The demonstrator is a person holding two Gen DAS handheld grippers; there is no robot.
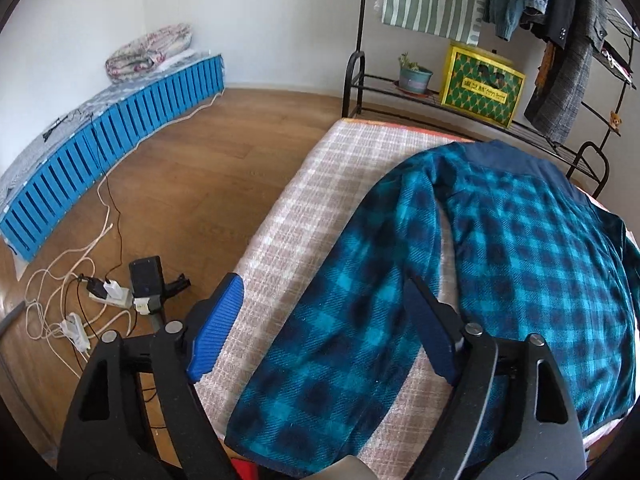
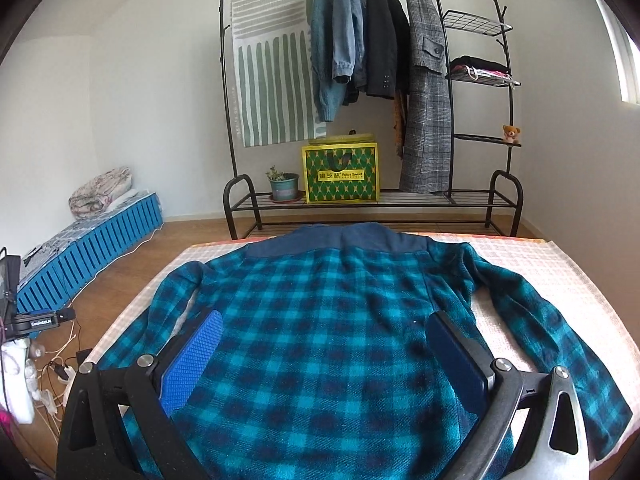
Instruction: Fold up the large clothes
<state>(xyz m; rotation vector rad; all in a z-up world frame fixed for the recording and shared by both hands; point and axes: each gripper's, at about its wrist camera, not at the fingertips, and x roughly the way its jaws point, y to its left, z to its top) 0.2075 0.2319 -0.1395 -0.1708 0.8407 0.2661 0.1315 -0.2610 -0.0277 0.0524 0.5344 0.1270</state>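
Note:
A teal and navy plaid shirt [image 2: 332,312] lies flat, back side up, on a table covered with a pale checked cloth [image 2: 552,276]. Its collar points to the far edge and both sleeves lie spread along its sides. My left gripper [image 1: 320,304] is open and empty, hovering over the shirt's left sleeve [image 1: 340,320] near the table's left edge [image 1: 272,240]. My right gripper [image 2: 324,344] is open and empty, hovering above the lower middle of the shirt's back.
A black clothes rack [image 2: 400,40] with hanging garments, a green and yellow bag [image 2: 340,174] and a potted plant [image 2: 283,184] stands beyond the table. A blue slatted platform [image 1: 100,148] lines the left wall. Cables and a power strip [image 1: 108,296] lie on the wooden floor.

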